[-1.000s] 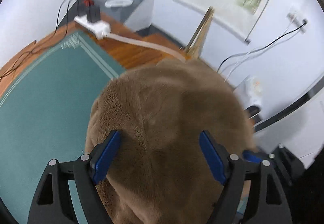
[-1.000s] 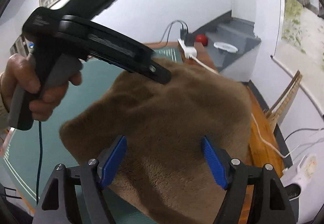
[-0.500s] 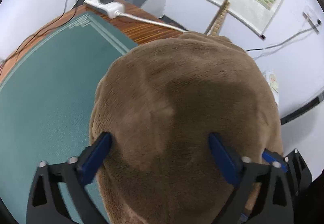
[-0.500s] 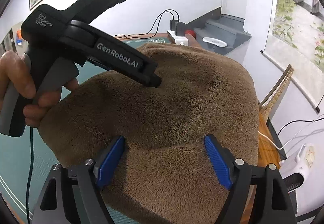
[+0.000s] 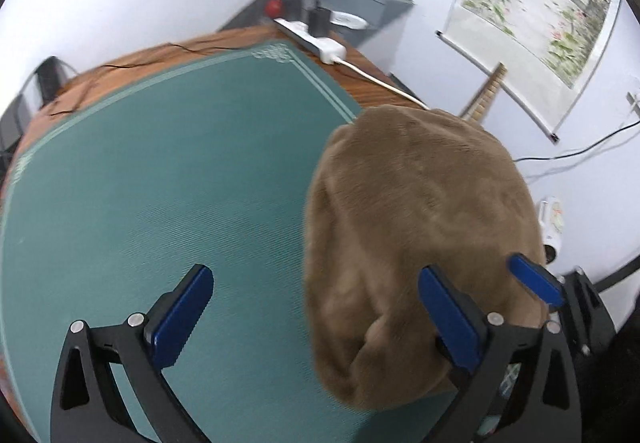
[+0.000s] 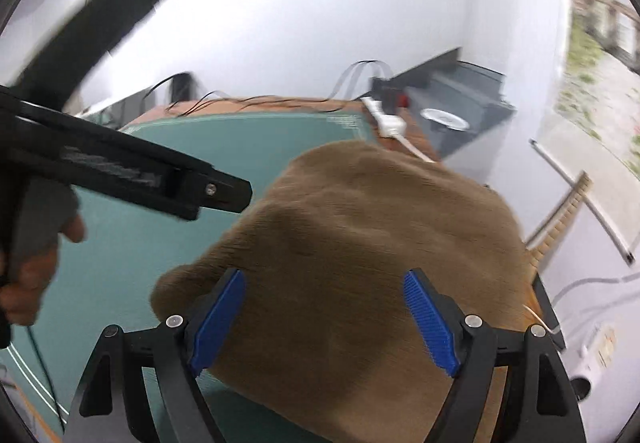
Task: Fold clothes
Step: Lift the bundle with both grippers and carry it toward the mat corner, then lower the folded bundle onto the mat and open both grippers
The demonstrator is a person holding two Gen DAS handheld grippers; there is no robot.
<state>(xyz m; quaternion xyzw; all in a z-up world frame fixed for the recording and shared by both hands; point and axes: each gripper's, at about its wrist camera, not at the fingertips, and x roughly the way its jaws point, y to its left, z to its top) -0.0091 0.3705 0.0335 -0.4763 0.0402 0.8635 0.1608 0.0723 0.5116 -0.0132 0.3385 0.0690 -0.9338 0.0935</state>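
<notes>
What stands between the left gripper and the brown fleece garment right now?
Nothing visible. The left gripper, fingers open, sits over bare green mat, with the brown fleece garment right beside its right finger.

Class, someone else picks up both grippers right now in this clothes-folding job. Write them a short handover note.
Left gripper: jaws wide open, empty, over the green mat, beside the garment.
Right gripper: jaws open astride the fluffy brown fleece garment, pads not pressing it.
Garment: bunched in one thick bundle at the mat's right edge, partly over the wooden table.
Done: it looks gathered or folded over.
Left: check the fold, square it up, flatten it.
</notes>
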